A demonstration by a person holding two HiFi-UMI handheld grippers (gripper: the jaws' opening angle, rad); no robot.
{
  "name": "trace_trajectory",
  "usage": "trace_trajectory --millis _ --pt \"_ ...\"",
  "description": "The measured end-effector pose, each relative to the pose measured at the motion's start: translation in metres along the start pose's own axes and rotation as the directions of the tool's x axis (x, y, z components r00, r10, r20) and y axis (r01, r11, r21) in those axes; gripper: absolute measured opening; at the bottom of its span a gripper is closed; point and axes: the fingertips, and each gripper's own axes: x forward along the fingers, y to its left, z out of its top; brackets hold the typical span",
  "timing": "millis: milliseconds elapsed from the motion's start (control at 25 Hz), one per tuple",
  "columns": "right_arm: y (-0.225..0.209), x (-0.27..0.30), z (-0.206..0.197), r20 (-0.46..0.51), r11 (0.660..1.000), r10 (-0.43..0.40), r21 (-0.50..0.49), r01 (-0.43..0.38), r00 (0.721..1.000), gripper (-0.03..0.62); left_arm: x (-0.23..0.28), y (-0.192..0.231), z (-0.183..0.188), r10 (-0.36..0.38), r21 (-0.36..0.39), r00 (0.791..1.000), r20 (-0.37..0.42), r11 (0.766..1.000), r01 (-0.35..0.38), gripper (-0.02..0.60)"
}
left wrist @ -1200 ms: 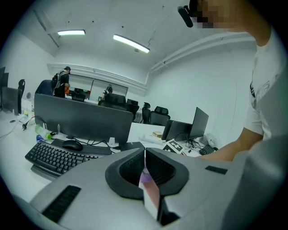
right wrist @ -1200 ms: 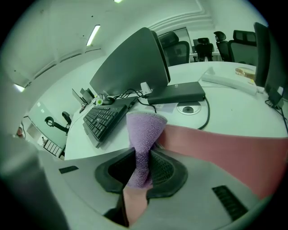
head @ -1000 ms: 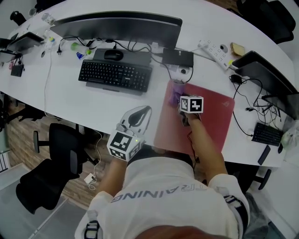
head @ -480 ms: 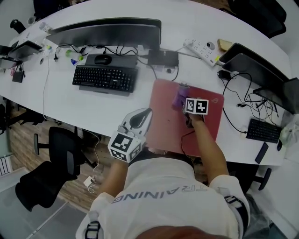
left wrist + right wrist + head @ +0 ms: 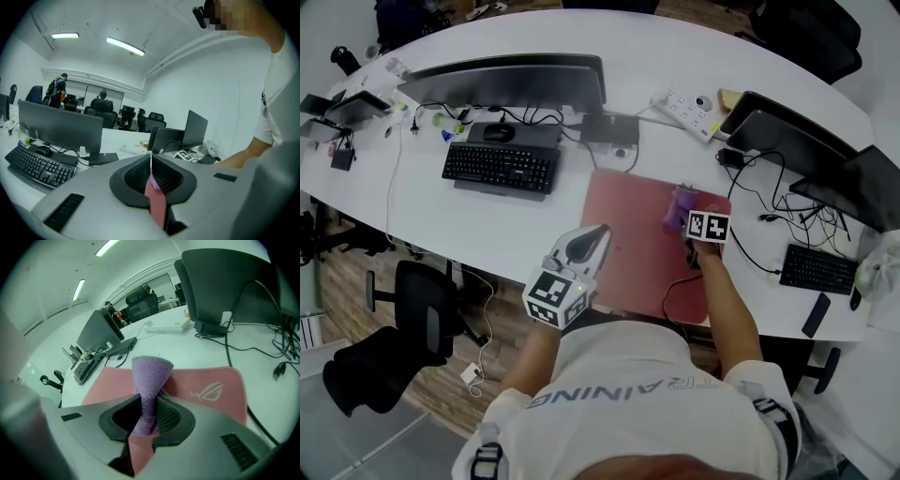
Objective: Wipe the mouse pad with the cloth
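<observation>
The right gripper [image 5: 145, 405] has its jaws closed tight on the purple cloth [image 5: 151, 373], which is pinched into a narrow waist between them and flares out into a wide fan ahead of the tips. In the head view this gripper [image 5: 686, 217] sits over the far right corner of the red mouse pad [image 5: 628, 239], with the cloth [image 5: 680, 201] bunched just beyond its tips, near the pad's far edge. Whether the cloth presses flat on the pad cannot be told. In the right gripper view the mouse pad [image 5: 206, 378] spreads out beneath and beyond the cloth, a pale logo [image 5: 206, 391] printed near its right edge.

The left gripper [image 5: 151, 161] has its jaws brought together with nothing between them; only a thin slit shows. In the head view it [image 5: 596, 232] is held at the near edge of the desk [image 5: 422, 216], its tips just beside the pad's left edge, well apart from the cloth.

The pad lies along the near edge of the white desk, right of centre. To its left, farther back, a black keyboard [image 5: 499, 169] lies with a black mouse [image 5: 498, 132] behind it and a wide monitor [image 5: 502, 80] beyond. A white power strip [image 5: 686, 105] lies near the far edge, behind the pad. A second keyboard [image 5: 811, 269] rests at the desk's right end among loose cables
</observation>
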Motion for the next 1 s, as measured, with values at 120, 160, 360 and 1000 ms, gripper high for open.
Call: trace_trajectory --millis 120,160,360,1000 --pt "-0.025 -0.013 -0.002 0.006 1.0 -0.022 0.001 0.022 1.0 0.095 0.007 -0.017 -0.001 -0.003 0.003 1.0 0.005 1.0 0.003 0.037" --pt "-0.033 -0.017 -0.003 0.008 1.0 -0.029 0.001 0.029 1.0 0.095 0.009 -0.023 -0.001 -0.004 0.004 1.0 0.007 1.0 0.004 0.037" --pt "-0.075 -0.039 -0.006 0.021 0.998 -0.067 0.017 0.067 0.998 0.096 0.019 -0.045 -0.003 -0.008 0.011 1.0 0.013 1.0 0.008 0.037" --pt "-0.15 -0.087 -0.019 0.024 0.968 -0.245 0.052 0.244 0.969 0.097 0.006 -0.054 -0.008 -0.018 0.024 1.0 -0.002 1.0 0.018 0.037"
